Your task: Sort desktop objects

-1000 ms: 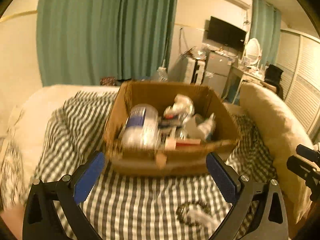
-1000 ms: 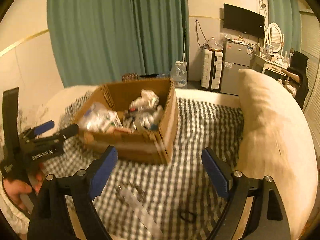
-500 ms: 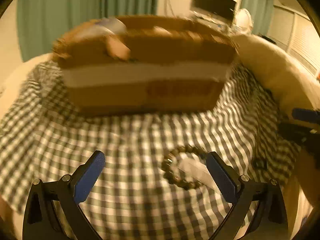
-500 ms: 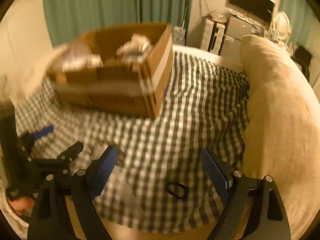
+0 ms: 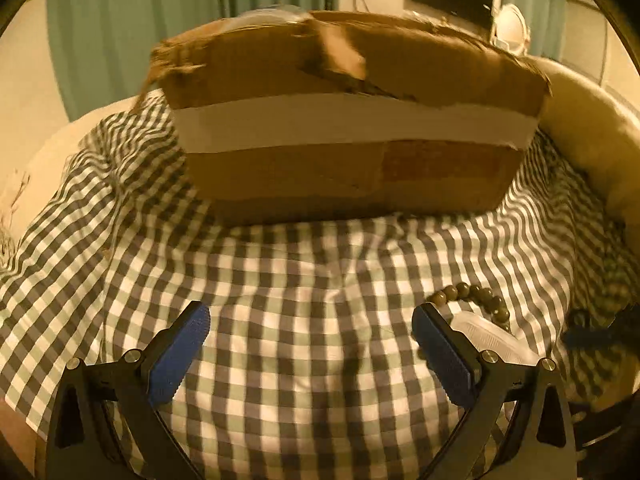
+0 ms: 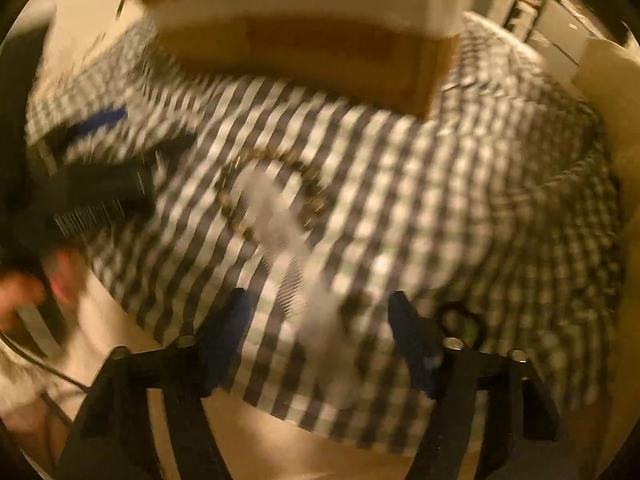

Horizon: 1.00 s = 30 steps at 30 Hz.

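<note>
The clear plastic strip [image 6: 280, 232] lies on the checked cloth [image 6: 420, 184], slanting across a ring of brown beads [image 6: 316, 200], and a small black loop [image 6: 460, 318] sits off to its right. A second ago we saw all 3 from high up, with the cardboard box [image 5: 352, 176] open below us; now both views have dropped close to the cloth and the box shows only its front wall. We read that as the approach to a pick, with nothing lifted yet.

In the right wrist view, which is badly blurred, the strip's near end runs down between the pads of our right gripper [image 6: 320, 328]. Its jaws have just been closing, yet they stand apart with cloth showing on both sides of the strip, so we judge nothing is gripped.

Our left gripper [image 5: 310, 344] hangs wide open over bare cloth and holds nothing. In its view the beads [image 5: 476, 298] and the strip [image 5: 492, 338] lie just outside its right pad [image 5: 440, 356], not between the 2 pads.
</note>
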Tool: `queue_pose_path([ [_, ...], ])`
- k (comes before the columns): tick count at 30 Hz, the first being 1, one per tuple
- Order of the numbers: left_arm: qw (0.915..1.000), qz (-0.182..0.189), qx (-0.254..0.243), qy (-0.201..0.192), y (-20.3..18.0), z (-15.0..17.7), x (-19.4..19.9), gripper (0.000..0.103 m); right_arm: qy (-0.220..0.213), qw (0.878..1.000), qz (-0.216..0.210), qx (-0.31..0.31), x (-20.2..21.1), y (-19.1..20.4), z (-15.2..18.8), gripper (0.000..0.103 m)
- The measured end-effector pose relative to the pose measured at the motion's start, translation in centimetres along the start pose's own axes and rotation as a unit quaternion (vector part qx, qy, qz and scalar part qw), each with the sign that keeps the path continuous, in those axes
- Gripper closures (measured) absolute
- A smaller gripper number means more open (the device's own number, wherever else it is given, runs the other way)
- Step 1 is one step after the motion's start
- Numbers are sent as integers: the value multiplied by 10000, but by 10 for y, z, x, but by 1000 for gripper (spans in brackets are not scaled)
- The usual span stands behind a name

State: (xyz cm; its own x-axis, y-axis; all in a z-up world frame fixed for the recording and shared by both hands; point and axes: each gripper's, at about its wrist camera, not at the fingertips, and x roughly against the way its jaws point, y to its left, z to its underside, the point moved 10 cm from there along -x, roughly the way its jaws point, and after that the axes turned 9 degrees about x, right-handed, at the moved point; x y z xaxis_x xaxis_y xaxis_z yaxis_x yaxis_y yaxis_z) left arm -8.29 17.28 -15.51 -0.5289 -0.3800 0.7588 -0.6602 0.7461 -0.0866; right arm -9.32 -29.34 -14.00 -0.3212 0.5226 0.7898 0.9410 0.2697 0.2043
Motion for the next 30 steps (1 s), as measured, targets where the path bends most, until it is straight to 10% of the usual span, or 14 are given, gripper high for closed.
queue_pose_path([
  [4,9997,218,-80,51,-8,4,1,0,164,9997,103,117,-19,5,7,44],
  [7,9989,314,-335,120,-20,12,0,0,126,9998,133,94,-13,4,7,78],
  [16,9862,1276,-960,438,-69,38,-1,0,-748,9944,557,-500,56,-37,-11,78],
  [26,9839,988,-1400,514,-107,51,-35,2,-1402,9822,410,-1181,99,-66,-36,77],
  [30,9835,1145,-1338,410,-109,45,-28,66,-1289,9825,344,-1298,93,-72,-31,77],
])
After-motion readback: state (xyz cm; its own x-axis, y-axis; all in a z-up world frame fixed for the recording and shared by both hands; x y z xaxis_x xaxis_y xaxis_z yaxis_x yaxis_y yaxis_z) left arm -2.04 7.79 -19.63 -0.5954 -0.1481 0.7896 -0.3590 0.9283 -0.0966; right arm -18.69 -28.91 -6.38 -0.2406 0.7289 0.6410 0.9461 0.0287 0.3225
